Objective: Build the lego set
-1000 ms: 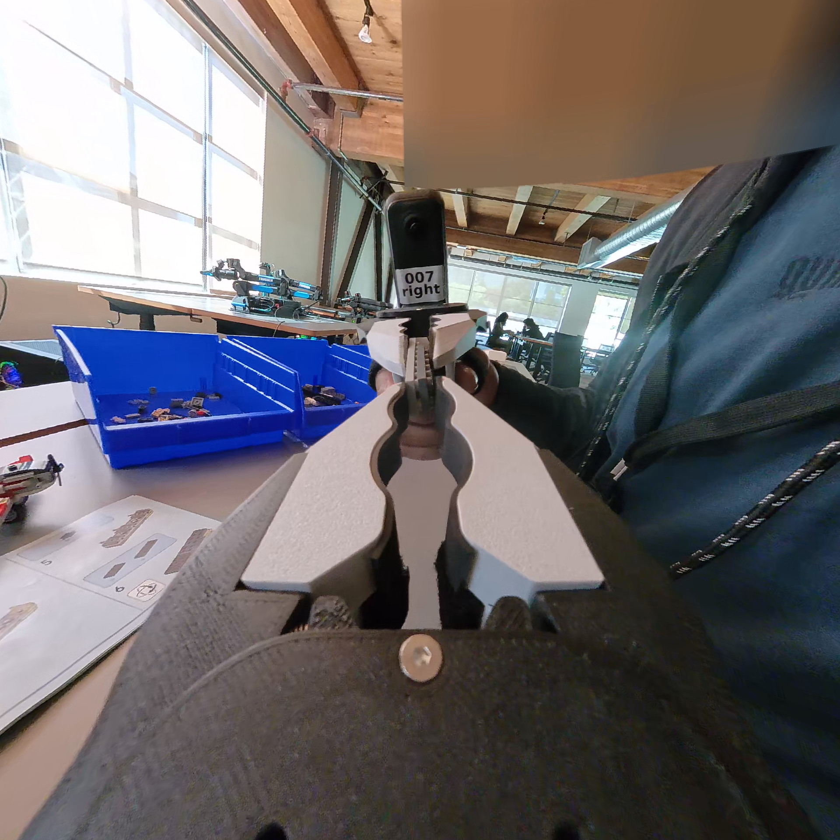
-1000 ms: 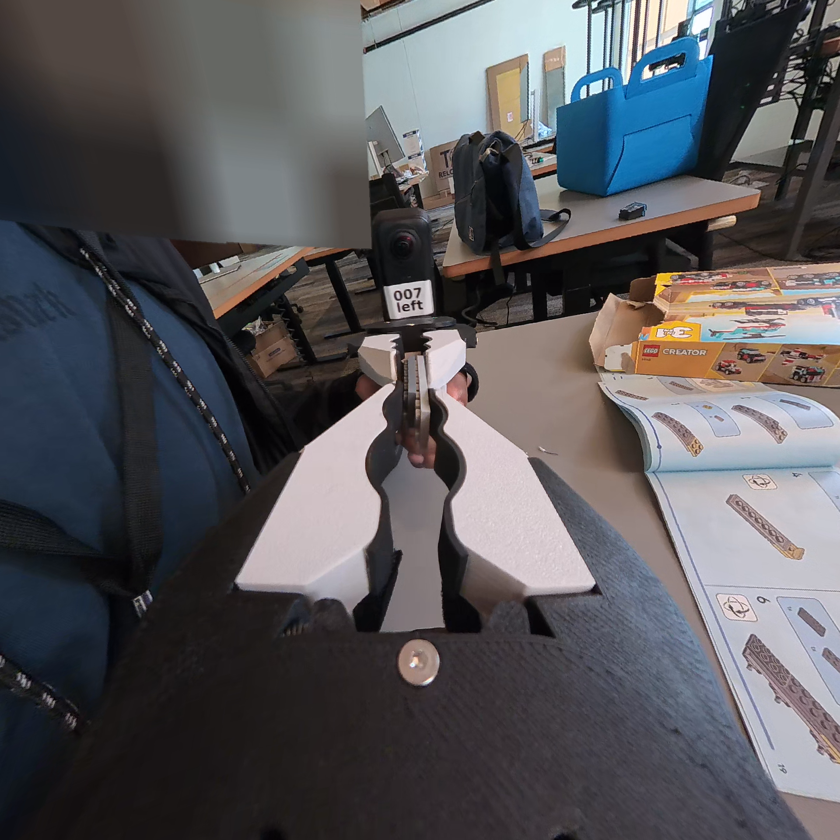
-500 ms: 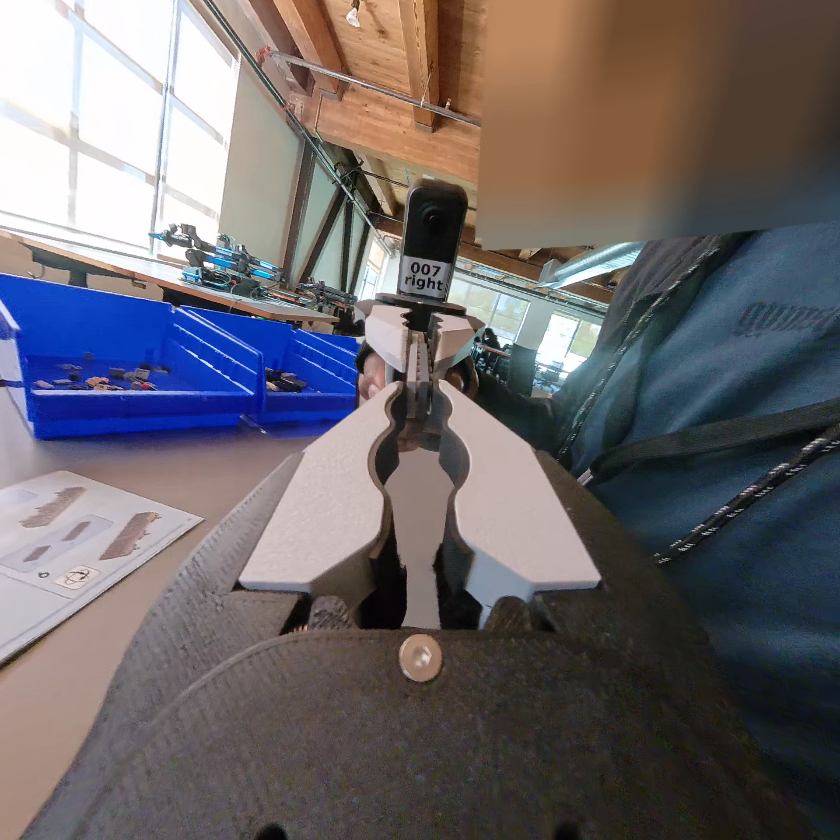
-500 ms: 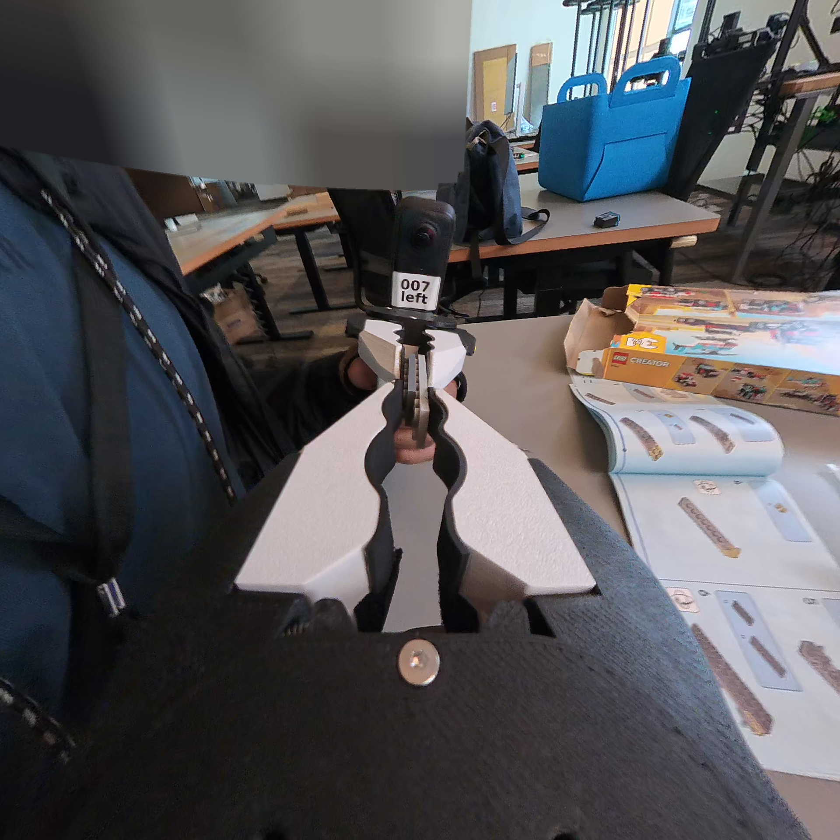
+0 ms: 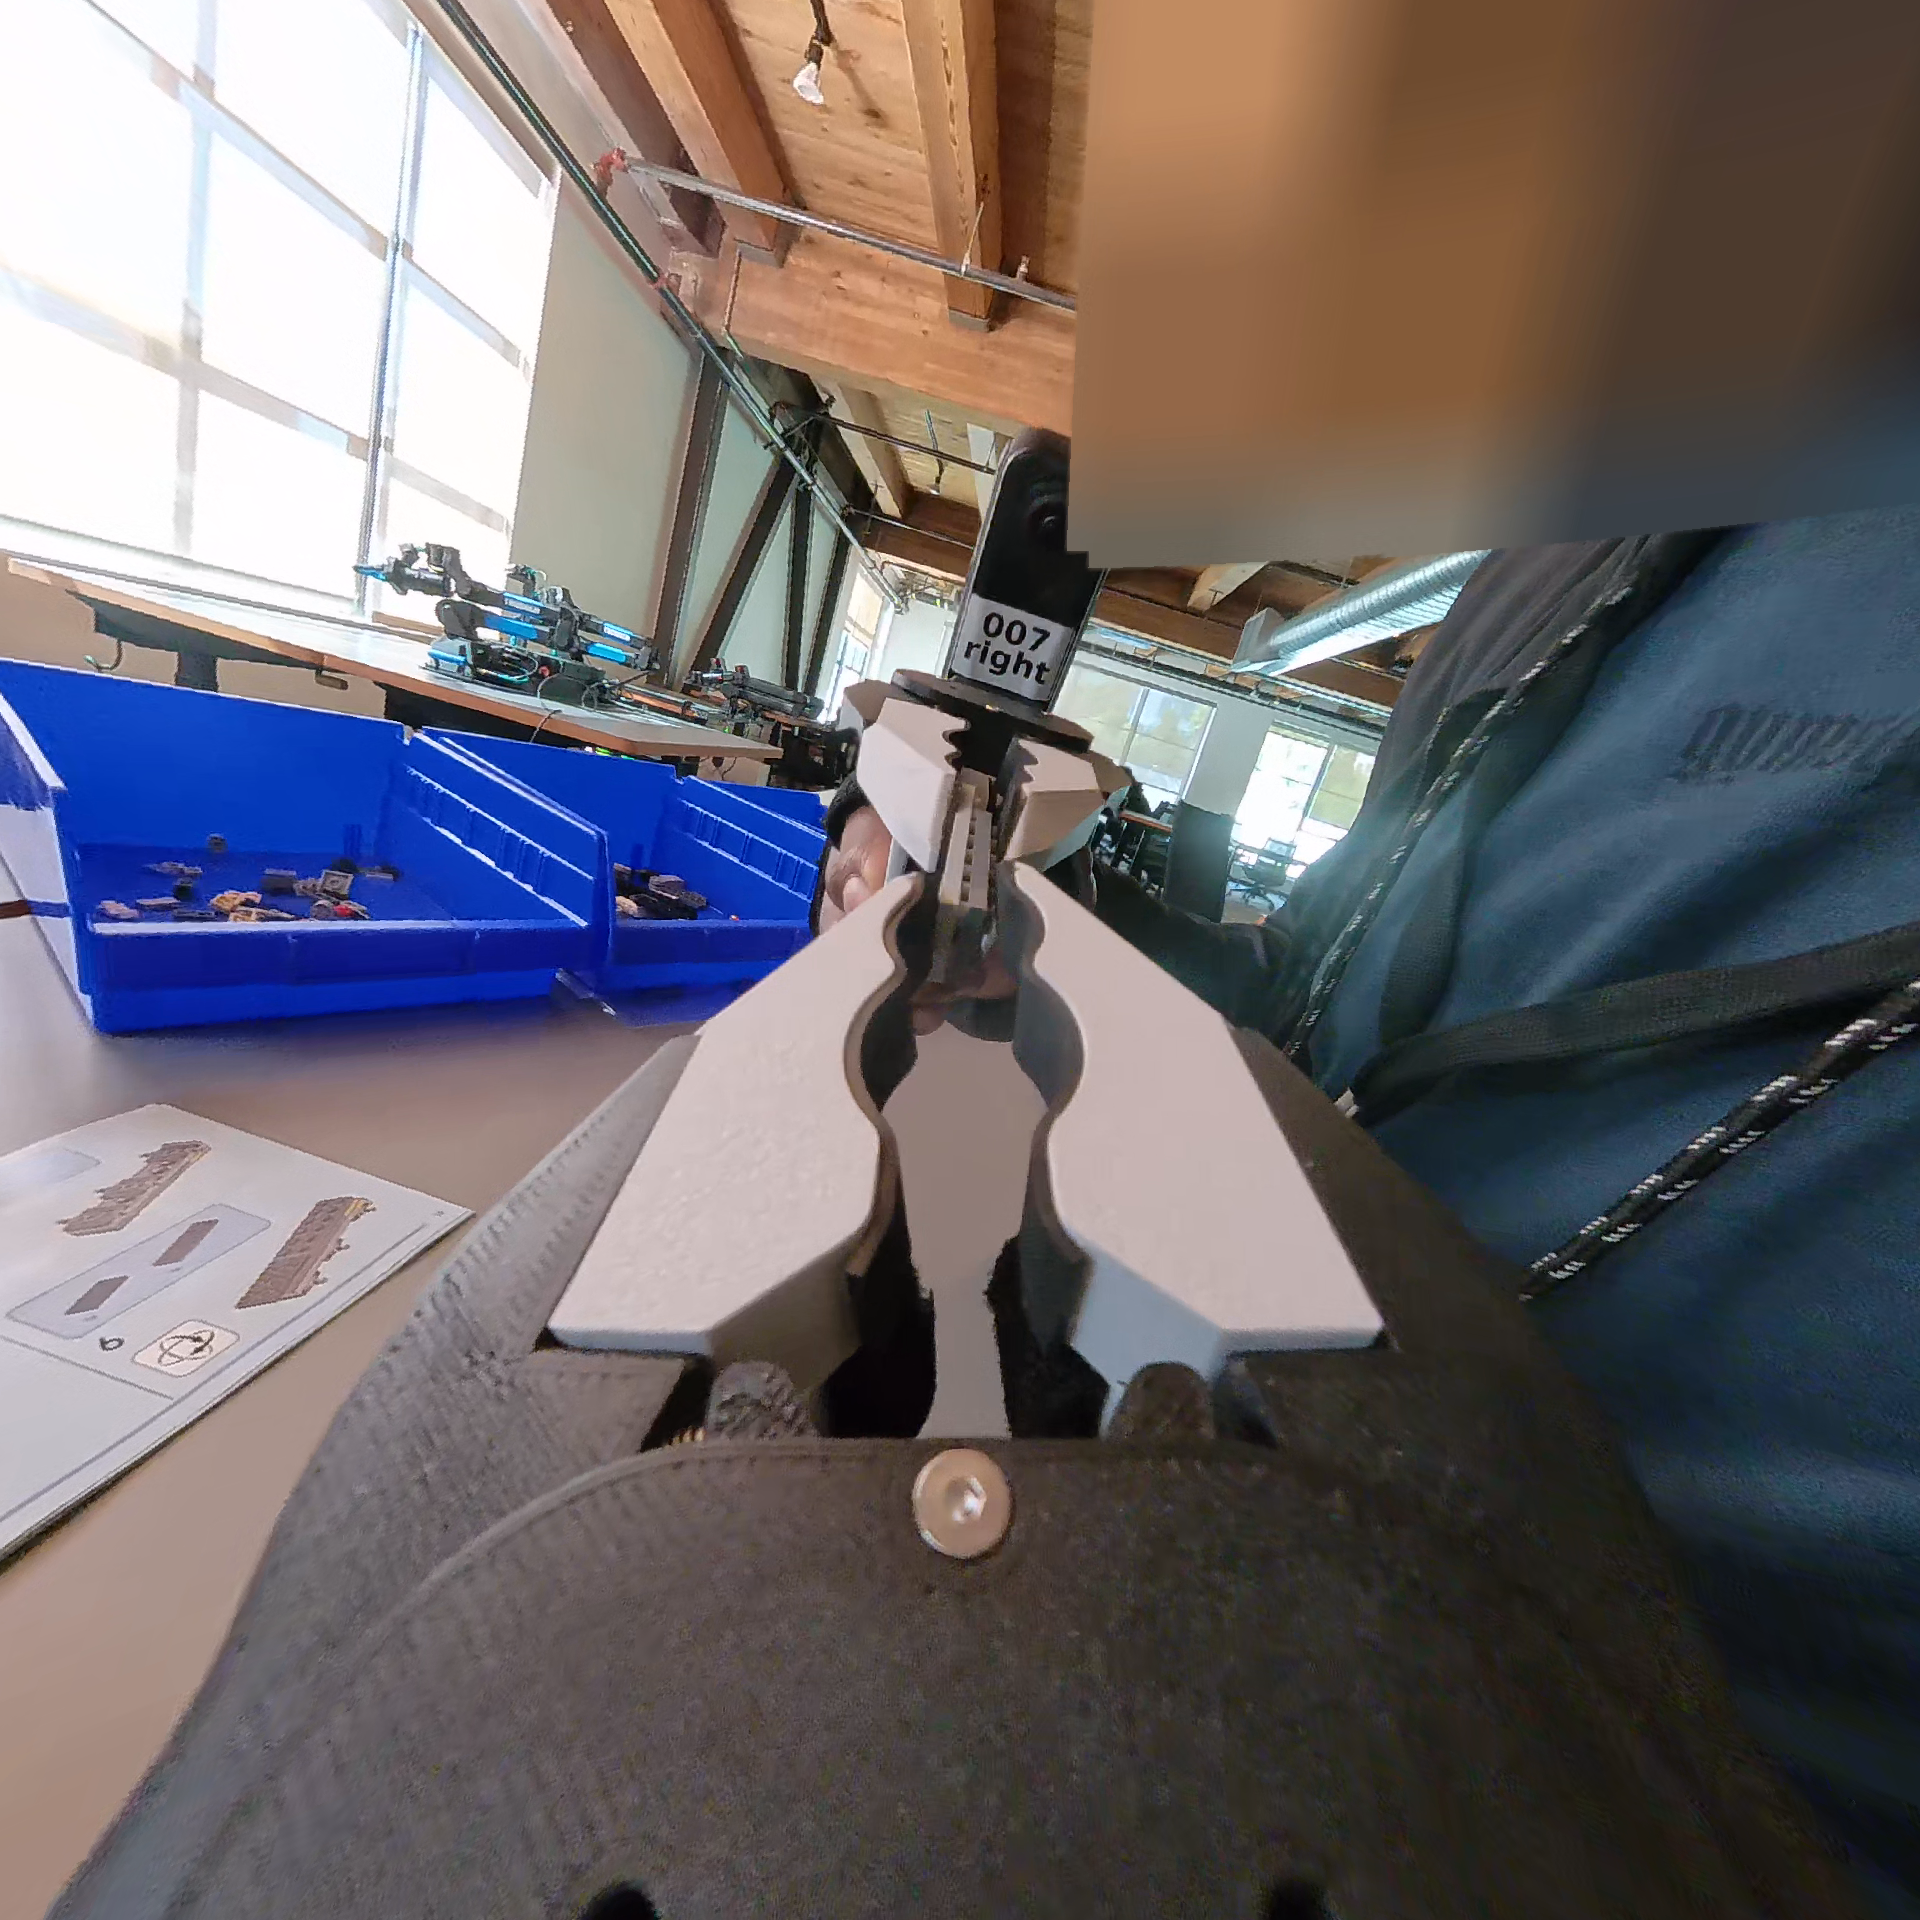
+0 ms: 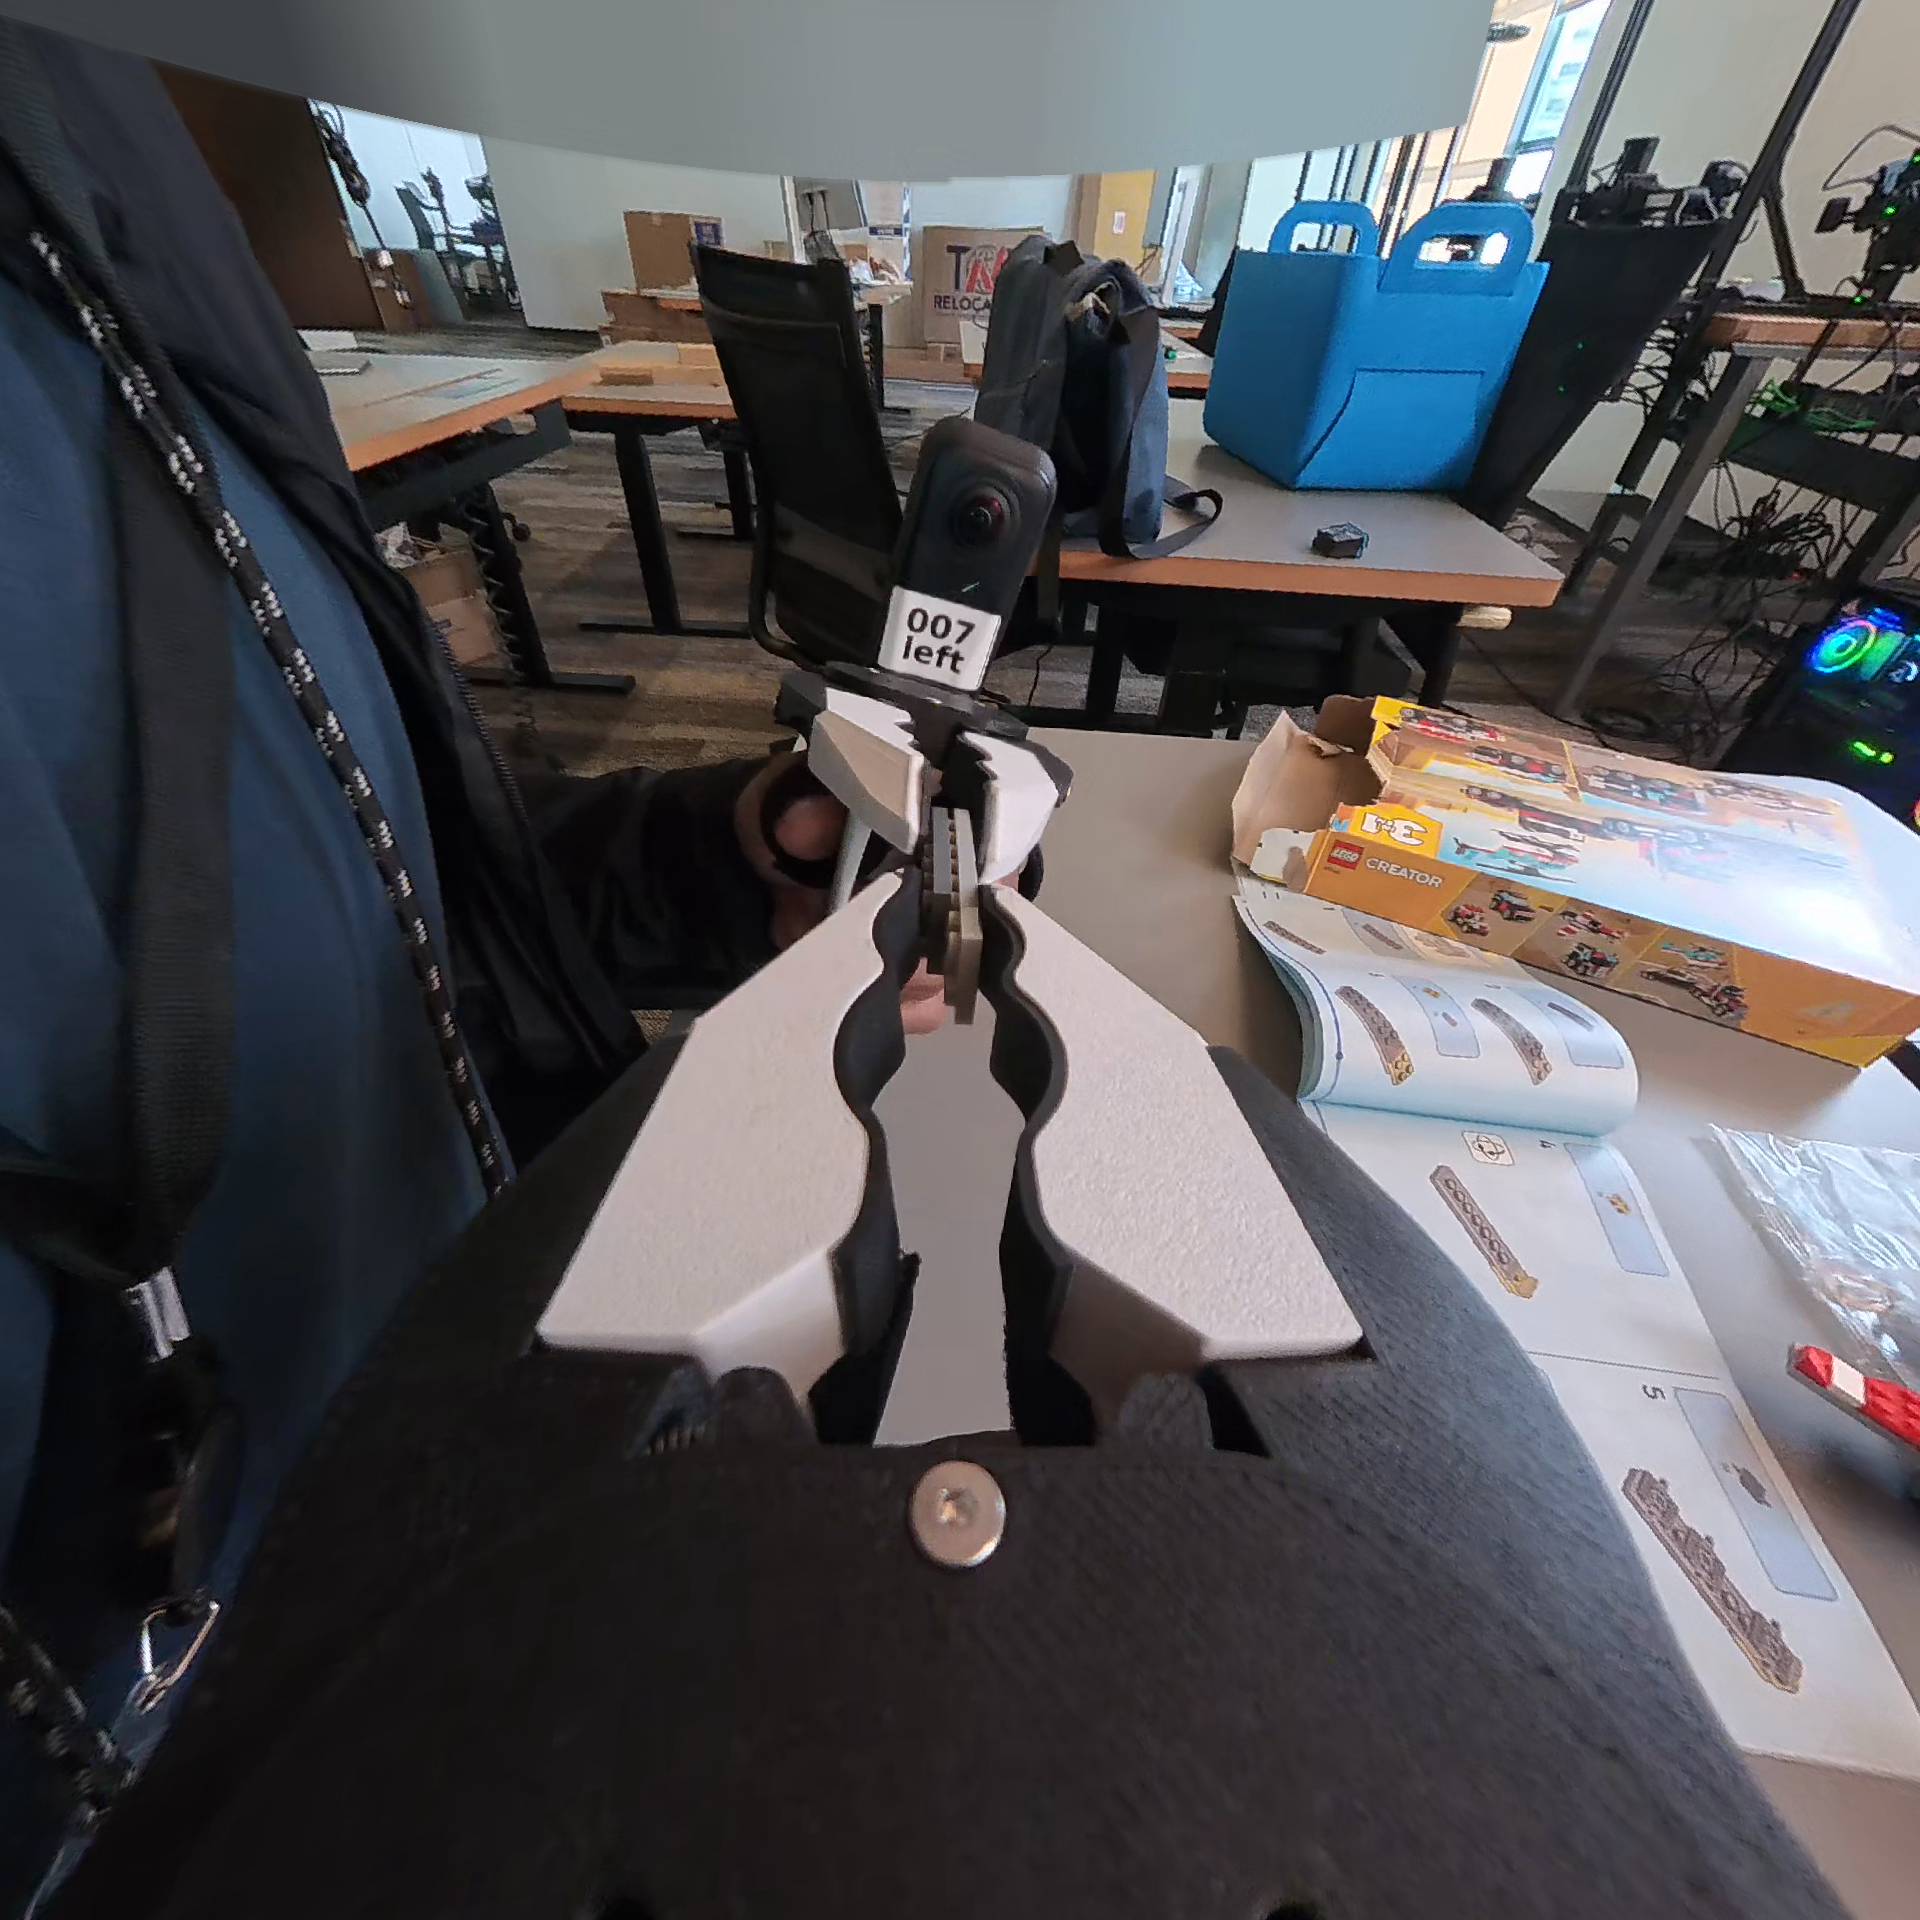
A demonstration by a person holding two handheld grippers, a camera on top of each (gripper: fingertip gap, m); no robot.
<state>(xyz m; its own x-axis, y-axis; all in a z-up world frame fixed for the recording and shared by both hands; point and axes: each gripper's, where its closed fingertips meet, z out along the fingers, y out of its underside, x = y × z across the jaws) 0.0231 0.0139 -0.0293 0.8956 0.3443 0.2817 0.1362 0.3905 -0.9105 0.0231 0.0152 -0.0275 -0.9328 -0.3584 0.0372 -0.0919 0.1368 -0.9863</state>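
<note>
**A:** Where is the piece?

**B:** The grey plate assembly (image 6: 954,914) is up in the air in front of the person's chest, between the two tools and well above the counter (image 6: 1143,831). It is a long thin stack of studded plates, and its long axis runs along the line from one tool to the other.

**A:** Who has it?

**B:** Both, as far as I can judge. In the right wrist view the right gripper (image 6: 951,971) has its fingers drawn narrow onto the near end of the stack. The left gripper (image 6: 951,821) faces it from the far side with its fingers closed on the other end. In the left wrist view it is mirrored: the left gripper (image 5: 961,935) pinches its own end of the plate assembly (image 5: 964,883), and the right gripper (image 5: 971,821) meets it head-on.

**A:** So neither is nearer?

**B:** No, the tips nearly touch, nose to nose. Any press or pull probably has to go straight along that shared axis, or the stack may bend apart.

**A:** And round about?

**B:** The instruction booklet (image 6: 1507,1174) lies open on the right, with the set's box (image 6: 1621,883) beyond it. In the left wrist view, blue bins (image 5: 312,821) of loose parts stand far left.
</note>
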